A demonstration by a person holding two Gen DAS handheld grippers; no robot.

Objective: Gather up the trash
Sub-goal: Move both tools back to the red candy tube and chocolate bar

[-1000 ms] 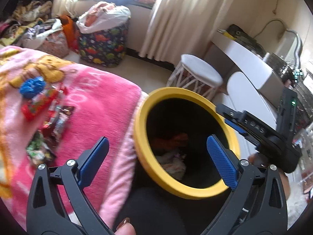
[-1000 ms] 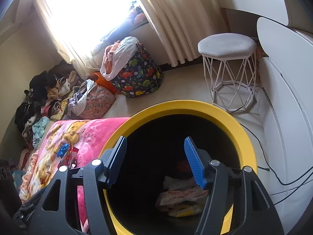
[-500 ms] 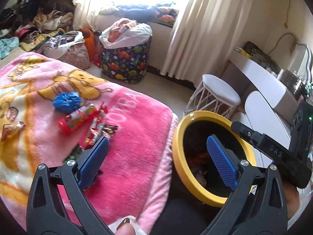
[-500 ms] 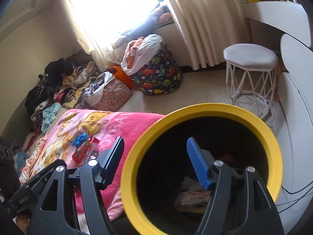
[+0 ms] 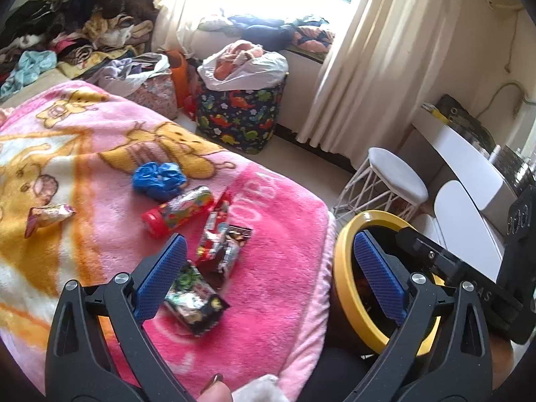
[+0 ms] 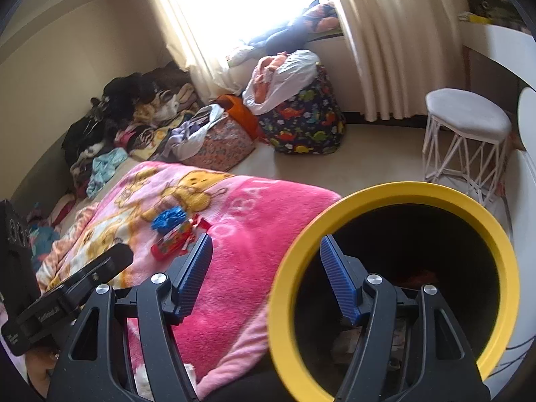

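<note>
Some trash is seen inside the yellow-rimmed bin [image 6: 395,197], several wrappers [image 5: 217,251] remain uncollected on the pink blanket [image 5: 278,284], and both the left gripper [image 5: 268,278] and right gripper [image 6: 266,273] are held released, grasping nothing.

Left gripper [image 5: 268,278]: two black plastic arms with triangular cut-outs, silver round screw heads at the joints, ribbed blue rubber pads [image 5: 377,276] on the fingers. Right gripper [image 6: 264,274]: same build, black arms, silver screws, ribbed blue pads [image 6: 336,279]. Each view shows the other unit's black housing with pale lettering, too blurred to read. Fingertip [image 5: 214,390] with a glossy nail at the lower edge.
</note>
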